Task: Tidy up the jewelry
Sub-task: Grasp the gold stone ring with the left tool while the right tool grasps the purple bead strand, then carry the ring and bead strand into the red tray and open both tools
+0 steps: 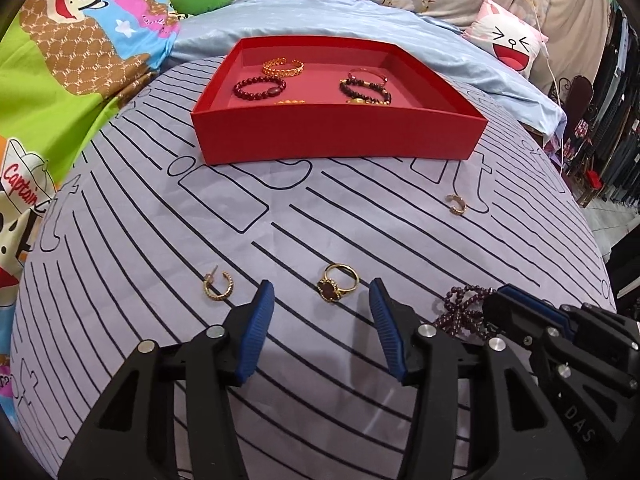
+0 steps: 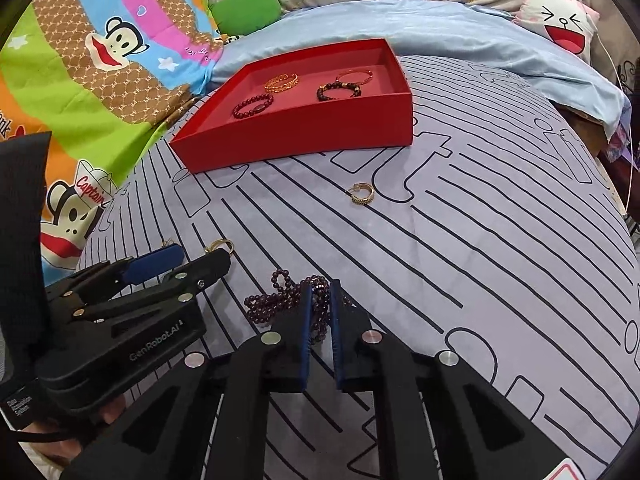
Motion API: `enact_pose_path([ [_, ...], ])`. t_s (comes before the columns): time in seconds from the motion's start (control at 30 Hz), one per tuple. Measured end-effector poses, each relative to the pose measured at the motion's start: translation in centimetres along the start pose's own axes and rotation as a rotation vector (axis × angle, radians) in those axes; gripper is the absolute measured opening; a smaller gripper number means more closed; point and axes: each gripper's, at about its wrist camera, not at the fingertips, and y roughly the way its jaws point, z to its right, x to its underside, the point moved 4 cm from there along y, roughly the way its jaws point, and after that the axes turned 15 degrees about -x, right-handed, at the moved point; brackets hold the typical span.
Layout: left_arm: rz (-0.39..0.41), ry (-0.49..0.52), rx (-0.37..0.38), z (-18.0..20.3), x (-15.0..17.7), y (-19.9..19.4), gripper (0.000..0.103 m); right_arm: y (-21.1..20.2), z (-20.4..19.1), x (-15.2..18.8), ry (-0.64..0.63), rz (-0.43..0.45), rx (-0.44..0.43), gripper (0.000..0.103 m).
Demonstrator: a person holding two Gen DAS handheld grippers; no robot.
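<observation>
The purple bead necklace (image 2: 280, 304) is clamped between the pads of the right gripper (image 2: 320, 292), at six o'clock from the red tray (image 2: 304, 136). The gold ring (image 1: 336, 286) is framed, untouched, by the spread left gripper (image 1: 322, 296)

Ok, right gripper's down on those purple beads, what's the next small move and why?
Probably lift the right gripper straight up a little. It looks shut on the purple bead strand, which lies bunched on the striped cloth, so a short lift would show whether the strand comes away whole before carrying it to the red tray.
</observation>
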Motion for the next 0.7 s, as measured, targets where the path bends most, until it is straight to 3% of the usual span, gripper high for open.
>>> enact_pose_path([
  [0.33, 0.002, 0.006, 0.047, 0.3, 0.1, 0.2, 0.014, 0.1, 0.1, 0.0, 0.009, 0.0, -0.006, 0.008],
  [0.6, -0.014, -0.018, 0.081, 0.1, 0.3, -0.4, 0.014, -0.4, -0.3, 0.0, 0.005, 0.012, -0.014, 0.008],
  [0.7, -0.012, -0.023, 0.076, 0.0, 0.2, -1.0, 0.014, -0.9, -0.4, -0.3, 0.003, 0.02, -0.021, 0.001],
])
